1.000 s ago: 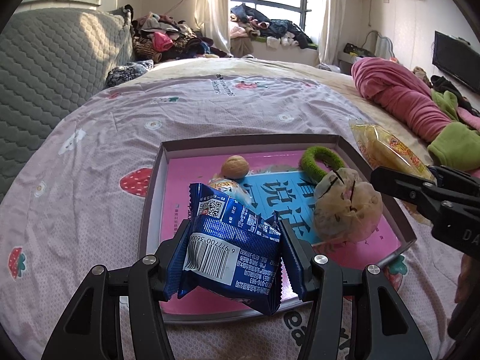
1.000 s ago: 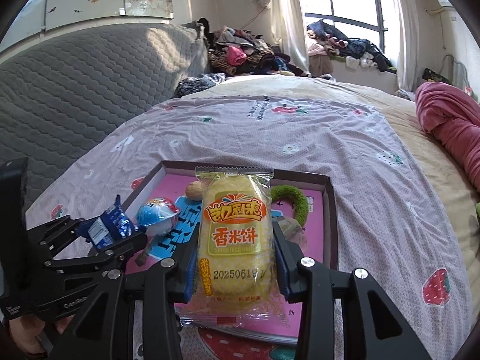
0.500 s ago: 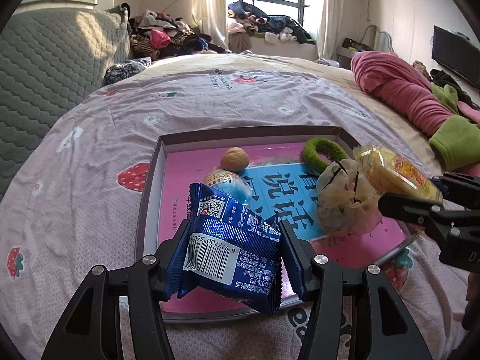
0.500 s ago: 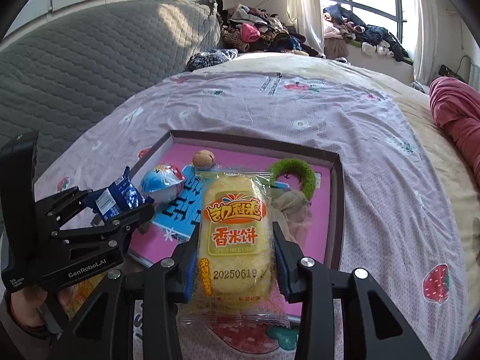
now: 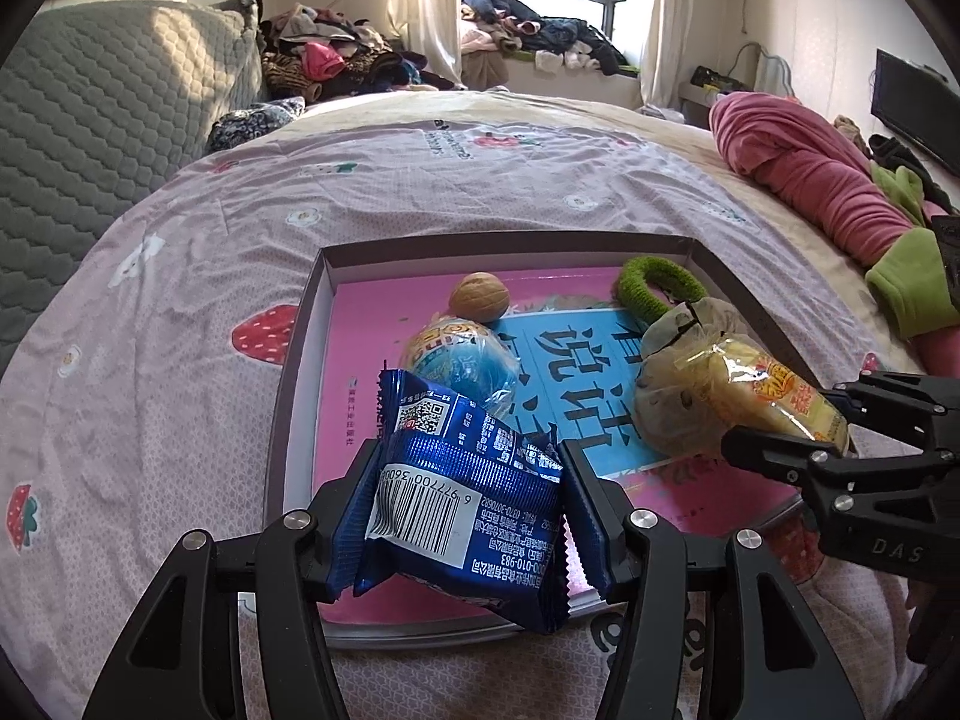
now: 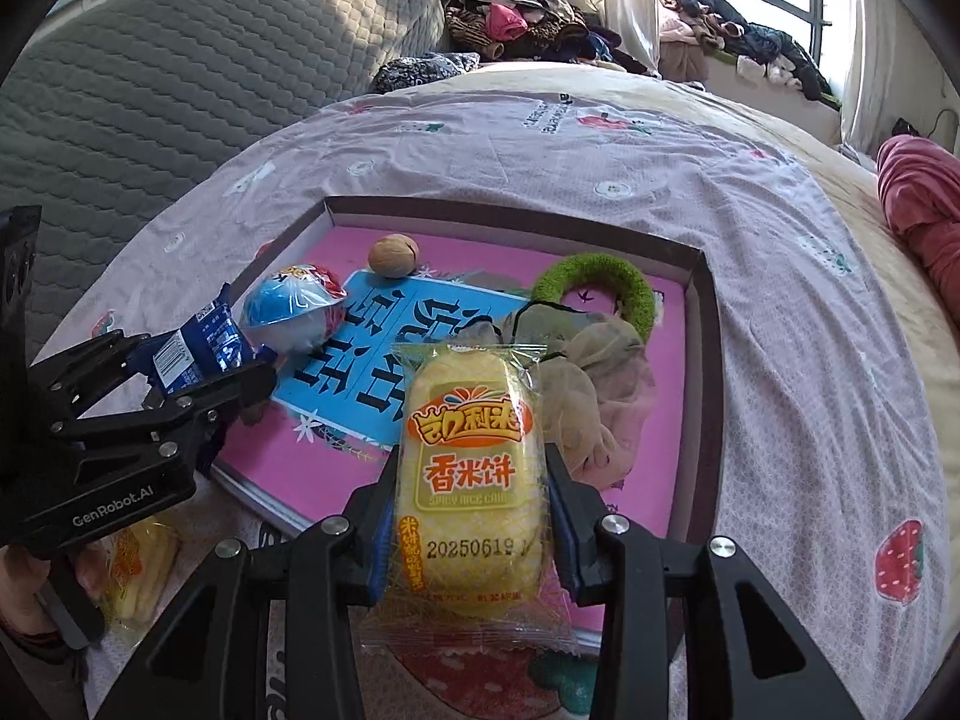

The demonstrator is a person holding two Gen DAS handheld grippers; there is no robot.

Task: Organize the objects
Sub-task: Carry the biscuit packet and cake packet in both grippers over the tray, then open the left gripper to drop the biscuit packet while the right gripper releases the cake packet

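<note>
Blue foil is bulging between the jaws of the left gripper point(image 5: 471, 498), which are pinching a blue snack packet point(image 5: 462, 486) by its two side edges; the barcode side is facing the camera and the packet is hanging over the near rim of the tray point(image 5: 300, 360). Holding it by the sides is probably keeping the pack flat enough to set down without crushing.

The right gripper point(image 6: 471, 516) is doing the same with a yellow rice cake pack point(image 6: 471, 468), jaws pressed on its long sides, label up, front end sticking out over the tray's near right part. Both packs are being held above the tray, neither resting on it as far as I can tell. The two grippers are sitting near each other but apart, each over its own side, likely so the drops are not colliding.

Inside the tray, on the pink and blue printed sheet: a walnut point(image 5: 479, 297) toward the far side, a blue-and-white wrapped ball point(image 6: 294, 315) on the left, a green hair loop point(image 6: 606, 285) at the far right, a sheer drawstring pouch point(image 6: 591, 384) just beside the loop. The free spots are looking like the near left corner and the near edge. Another yellow pack point(image 6: 135, 570) is lying on the floral bedsheet point(image 6: 810, 312) outside the tray, under the left gripper, not yet collected.
</note>
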